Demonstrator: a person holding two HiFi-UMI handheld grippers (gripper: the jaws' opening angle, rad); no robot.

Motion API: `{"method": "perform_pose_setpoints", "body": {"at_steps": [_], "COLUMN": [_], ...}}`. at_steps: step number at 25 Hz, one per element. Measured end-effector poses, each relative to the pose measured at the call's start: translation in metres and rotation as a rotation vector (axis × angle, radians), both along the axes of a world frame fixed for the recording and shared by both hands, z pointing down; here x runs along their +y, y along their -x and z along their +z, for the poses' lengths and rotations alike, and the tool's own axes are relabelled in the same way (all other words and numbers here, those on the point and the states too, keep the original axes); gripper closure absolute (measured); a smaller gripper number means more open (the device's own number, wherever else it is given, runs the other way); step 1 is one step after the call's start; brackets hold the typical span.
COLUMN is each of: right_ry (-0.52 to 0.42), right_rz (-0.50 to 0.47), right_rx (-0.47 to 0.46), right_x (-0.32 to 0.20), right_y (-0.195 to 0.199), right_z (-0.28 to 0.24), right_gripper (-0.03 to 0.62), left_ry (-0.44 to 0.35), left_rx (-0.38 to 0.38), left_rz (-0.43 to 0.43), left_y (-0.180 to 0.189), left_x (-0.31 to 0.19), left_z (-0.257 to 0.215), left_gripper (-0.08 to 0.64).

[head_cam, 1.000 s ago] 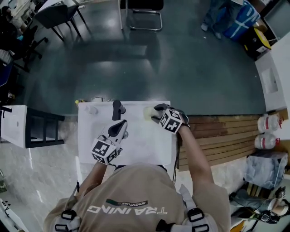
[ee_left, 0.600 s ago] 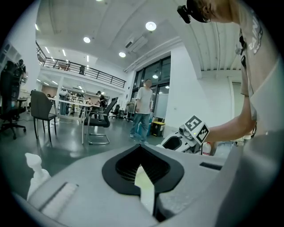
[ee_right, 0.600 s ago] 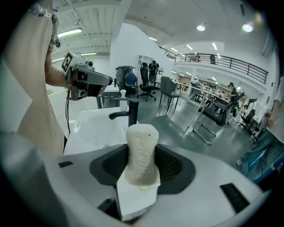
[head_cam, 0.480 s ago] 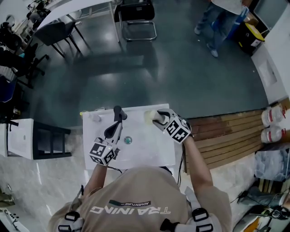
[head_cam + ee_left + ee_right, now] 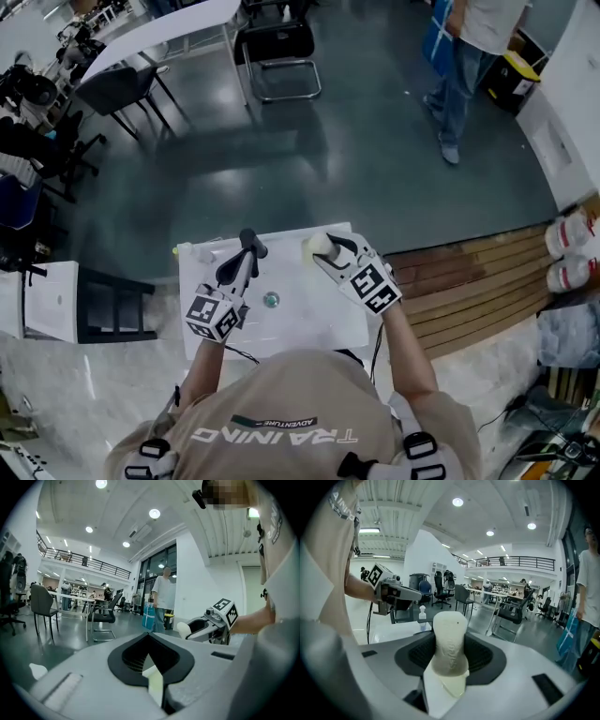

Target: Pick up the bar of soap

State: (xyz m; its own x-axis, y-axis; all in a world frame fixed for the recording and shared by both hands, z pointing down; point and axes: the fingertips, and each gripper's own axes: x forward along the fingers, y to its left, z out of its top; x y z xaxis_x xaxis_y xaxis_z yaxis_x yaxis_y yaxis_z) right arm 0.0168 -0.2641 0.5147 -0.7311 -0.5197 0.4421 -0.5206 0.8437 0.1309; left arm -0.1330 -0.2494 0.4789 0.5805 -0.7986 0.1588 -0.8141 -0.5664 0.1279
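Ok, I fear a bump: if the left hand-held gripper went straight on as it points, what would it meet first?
Nothing near, it seems: the left hand-held gripper points past the table's far edge over open floor. A black chair stands well beyond, though depth is unclear.
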Motion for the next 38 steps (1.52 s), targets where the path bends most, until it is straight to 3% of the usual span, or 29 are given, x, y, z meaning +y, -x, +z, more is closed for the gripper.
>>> {"method": "perform_pose_setpoints", "body": {"at_steps": [8, 19, 29, 38], "right_ry": [-0.063, -0.212, -0.249, -0.241], "right_rz": [0.058, 0.121, 0.173, 0.184], "right_rx": [-0.155, -0.282, -0.352, -0.366], "right_x": [-0.002, -0.002, -0.004, -0.008], "right_y": [-0.004, -0.007, -0.016, -0.013], "right_z": [-0.059, -0.131, -0.157, -0.157], "right_gripper": [0.403, 0.403, 0.403, 0.403], "left_ry": [-0.075, -0.159, -0.221, -0.206], "left_rx": [0.007, -0.014, -0.025, -0.031], "left_rz": [0.009, 0.002, -0.009, -0.046], "left_y": [-0.008, -0.005, -0.005, 0.006], "left_x": [-0.012, -0.024, -0.028, -0.032], "left_z": [-0.040, -0.082, -0.117, -0.114], "left_gripper": [0.565, 0.565, 0.565, 0.565]}}
